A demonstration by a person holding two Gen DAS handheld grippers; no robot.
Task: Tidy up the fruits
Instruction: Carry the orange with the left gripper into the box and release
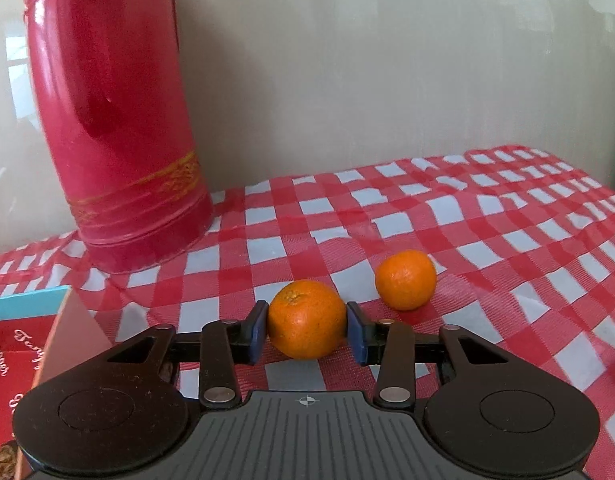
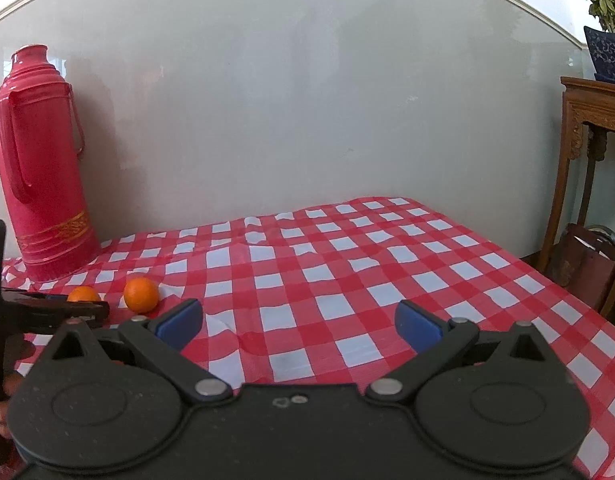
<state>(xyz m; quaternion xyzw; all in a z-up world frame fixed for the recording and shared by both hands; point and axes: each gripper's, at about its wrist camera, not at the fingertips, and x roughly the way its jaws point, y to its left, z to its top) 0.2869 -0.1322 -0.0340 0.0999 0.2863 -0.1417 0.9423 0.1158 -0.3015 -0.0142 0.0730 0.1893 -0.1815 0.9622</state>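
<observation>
The left hand-held gripper is clamped on an orange, its two blue pads pressed against the fruit's left and right sides. The stem end of this orange faces up. Whether it rests on the cloth or is just off it cannot be told. A second orange sits on the table just beyond and to the right of the held one, apart from it. The table is covered with a red and white checked cloth. A tall red thermos stands at the back left, near the wall. A red box with a blue edge lies at the left, beside the gripper.

The right hand-held gripper hovers over bare cloth with its fingers spread wide apart, holding nothing. From its view both oranges lie far to the left.
</observation>
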